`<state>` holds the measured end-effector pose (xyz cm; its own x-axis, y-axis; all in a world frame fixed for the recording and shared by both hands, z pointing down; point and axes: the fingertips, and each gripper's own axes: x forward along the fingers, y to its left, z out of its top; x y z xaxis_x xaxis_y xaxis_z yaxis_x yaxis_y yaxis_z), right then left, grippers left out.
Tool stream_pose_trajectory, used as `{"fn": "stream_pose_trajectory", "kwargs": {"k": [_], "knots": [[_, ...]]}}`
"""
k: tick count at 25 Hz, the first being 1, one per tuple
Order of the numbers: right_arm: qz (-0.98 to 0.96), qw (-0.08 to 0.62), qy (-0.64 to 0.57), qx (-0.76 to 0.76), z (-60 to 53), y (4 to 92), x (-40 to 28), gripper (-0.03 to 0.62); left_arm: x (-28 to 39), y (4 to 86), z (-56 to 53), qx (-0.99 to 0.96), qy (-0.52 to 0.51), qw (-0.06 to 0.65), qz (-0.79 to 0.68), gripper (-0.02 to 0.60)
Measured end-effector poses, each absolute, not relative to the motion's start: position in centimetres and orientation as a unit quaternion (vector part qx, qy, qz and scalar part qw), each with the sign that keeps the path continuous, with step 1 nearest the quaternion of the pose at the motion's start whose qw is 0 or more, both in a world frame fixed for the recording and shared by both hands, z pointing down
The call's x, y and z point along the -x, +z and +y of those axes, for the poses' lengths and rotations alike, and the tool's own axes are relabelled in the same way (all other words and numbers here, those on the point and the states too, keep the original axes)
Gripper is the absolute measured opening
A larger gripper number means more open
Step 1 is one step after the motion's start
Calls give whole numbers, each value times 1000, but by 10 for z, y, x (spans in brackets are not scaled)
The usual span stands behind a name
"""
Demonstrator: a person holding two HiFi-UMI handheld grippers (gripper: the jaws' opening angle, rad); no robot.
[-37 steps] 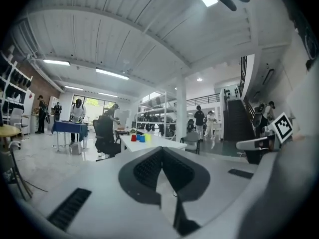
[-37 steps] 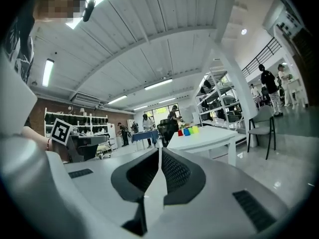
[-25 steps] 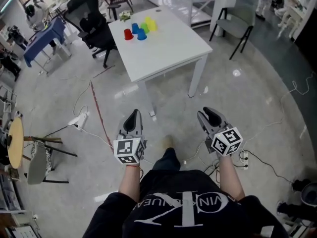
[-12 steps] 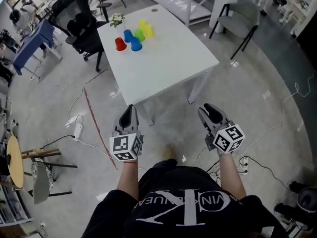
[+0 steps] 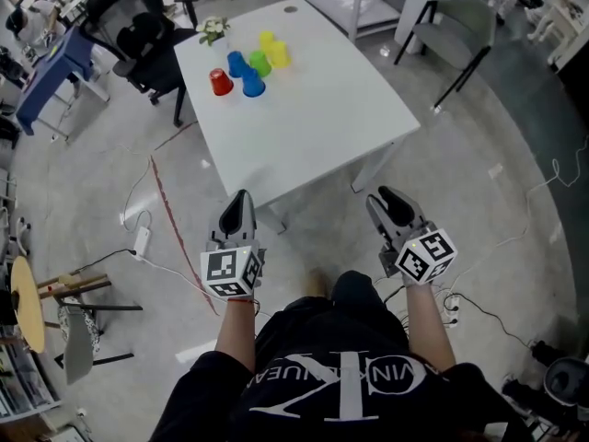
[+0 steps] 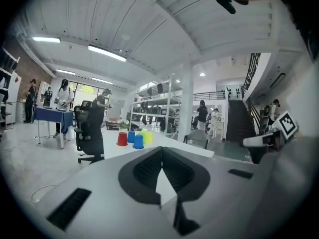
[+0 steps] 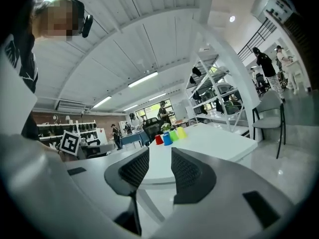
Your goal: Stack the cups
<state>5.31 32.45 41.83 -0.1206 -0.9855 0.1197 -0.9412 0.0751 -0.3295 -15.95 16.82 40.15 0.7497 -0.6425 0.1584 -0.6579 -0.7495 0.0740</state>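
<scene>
Several upside-down cups stand in a cluster at the far left corner of the white table: a red cup, two blue cups, a green cup and yellow cups. Both grippers are held out level over the floor, just short of the table's near edge and far from the cups. My left gripper is shut with nothing in it; its pads meet at the tips. My right gripper is open and empty. The cluster appears small and distant beyond the left gripper's jaws, red cup leftmost, and beyond the right gripper's jaws, red cup first.
A small potted plant stands behind the cups. A black office chair is at the table's far left, a grey chair to its right. Cables and a power strip lie on the floor at left. People stand in the background.
The table and cups have come nearer and lower in the head view as the person walks toward them. Both grippers keep the same pose out in front.
</scene>
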Motion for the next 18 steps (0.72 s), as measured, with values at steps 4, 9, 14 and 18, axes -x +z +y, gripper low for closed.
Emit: {"fn": "stream_pose_trajectory", "kwargs": {"k": [4, 9, 14, 18], "knots": [[742, 68, -156, 648, 295, 413, -60, 149, 155, 405, 149, -928, 63, 66, -360, 5], [770, 57, -142, 619, 239, 407, -70, 153, 140, 402, 121, -933, 64, 46, -351, 5], [804, 28, -135, 578, 175, 406, -85, 158, 121, 390, 78, -929, 59, 24, -365, 5], [831, 8, -135, 540, 117, 406, -97, 160, 108, 384, 39, -918, 57, 25, -392, 5]]}}
